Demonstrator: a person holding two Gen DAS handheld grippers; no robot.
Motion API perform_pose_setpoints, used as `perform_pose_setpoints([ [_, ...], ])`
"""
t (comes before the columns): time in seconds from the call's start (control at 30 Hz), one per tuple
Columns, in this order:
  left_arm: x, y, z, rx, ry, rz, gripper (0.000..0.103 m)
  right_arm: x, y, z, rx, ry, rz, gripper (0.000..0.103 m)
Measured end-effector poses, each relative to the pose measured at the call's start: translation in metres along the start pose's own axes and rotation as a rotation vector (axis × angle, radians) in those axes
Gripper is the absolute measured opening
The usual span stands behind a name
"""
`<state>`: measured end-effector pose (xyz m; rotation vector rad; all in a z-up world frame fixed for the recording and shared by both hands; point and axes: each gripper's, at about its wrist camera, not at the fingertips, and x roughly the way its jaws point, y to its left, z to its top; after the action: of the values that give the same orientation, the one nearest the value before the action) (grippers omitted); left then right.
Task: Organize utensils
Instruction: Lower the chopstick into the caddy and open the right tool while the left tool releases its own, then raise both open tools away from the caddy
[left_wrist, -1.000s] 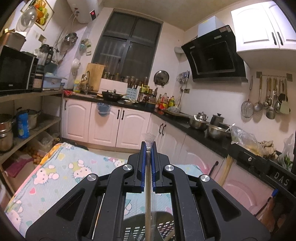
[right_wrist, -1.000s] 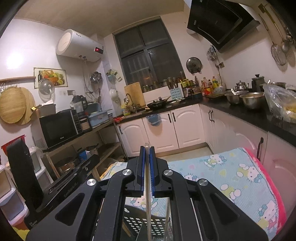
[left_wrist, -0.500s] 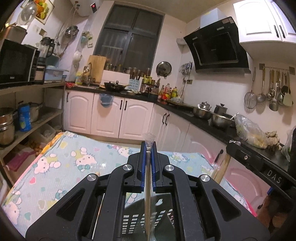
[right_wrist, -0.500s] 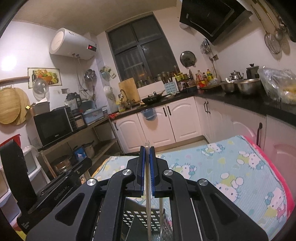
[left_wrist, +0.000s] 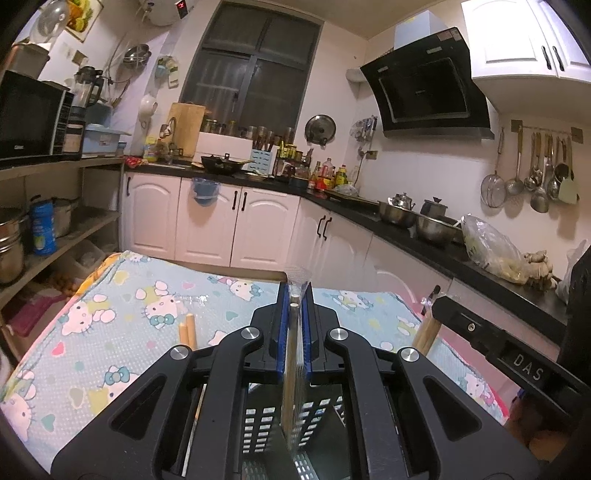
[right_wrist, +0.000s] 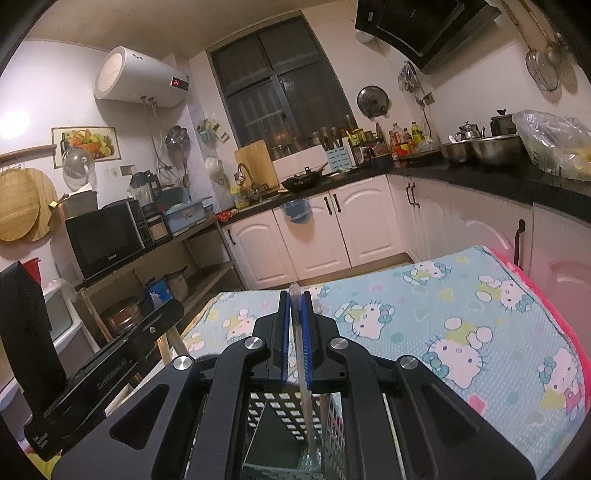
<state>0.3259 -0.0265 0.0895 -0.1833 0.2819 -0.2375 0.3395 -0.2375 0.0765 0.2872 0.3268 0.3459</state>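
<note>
We find the left gripper (left_wrist: 294, 332) clamped on wrapped chopsticks (left_wrist: 293, 354), held upright over a perforated holder (left_wrist: 258, 417) on the worktop (left_wrist: 92, 343). The right gripper (right_wrist: 294, 339) is clamped on a second wrapped pair (right_wrist: 303, 369), whose lower end hangs inside the holder (right_wrist: 273, 410). We judge both pairs light, stiff and slippery in their film; a hold near the upper end suits lowering them. A third pair (left_wrist: 187, 332) lies on the cloth.

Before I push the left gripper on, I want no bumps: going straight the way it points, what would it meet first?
Probably the cartoon-print tablecloth. The left gripper, shut on wrapped chopsticks, points slightly downward; depth is unclear.
</note>
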Motion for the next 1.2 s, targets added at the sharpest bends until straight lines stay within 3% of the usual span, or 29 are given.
perform_pose_setpoints([
  [0.33,-0.006,0.004,-0.003,-0.017,0.058,0.001,0.014,-0.007,-0.002,-0.006,0.011,0.05,-0.004,0.01],
  [0.7,-0.012,0.015,-0.013,-0.056,0.155,0.008,0.024,-0.017,0.0,-0.01,0.017,0.09,-0.012,0.024],
  [0.97,-0.022,0.013,-0.016,-0.072,0.224,0.0,0.044,-0.027,0.006,-0.012,-0.015,0.111,-0.031,0.03],
  [1.03,-0.026,0.013,-0.017,-0.069,0.233,0.006,0.055,-0.031,0.008,-0.013,-0.035,0.111,-0.043,0.034],
  [1.2,-0.038,0.015,-0.021,-0.076,0.243,0.005,0.063,-0.041,0.011,-0.015,-0.061,0.105,-0.059,0.039],
])
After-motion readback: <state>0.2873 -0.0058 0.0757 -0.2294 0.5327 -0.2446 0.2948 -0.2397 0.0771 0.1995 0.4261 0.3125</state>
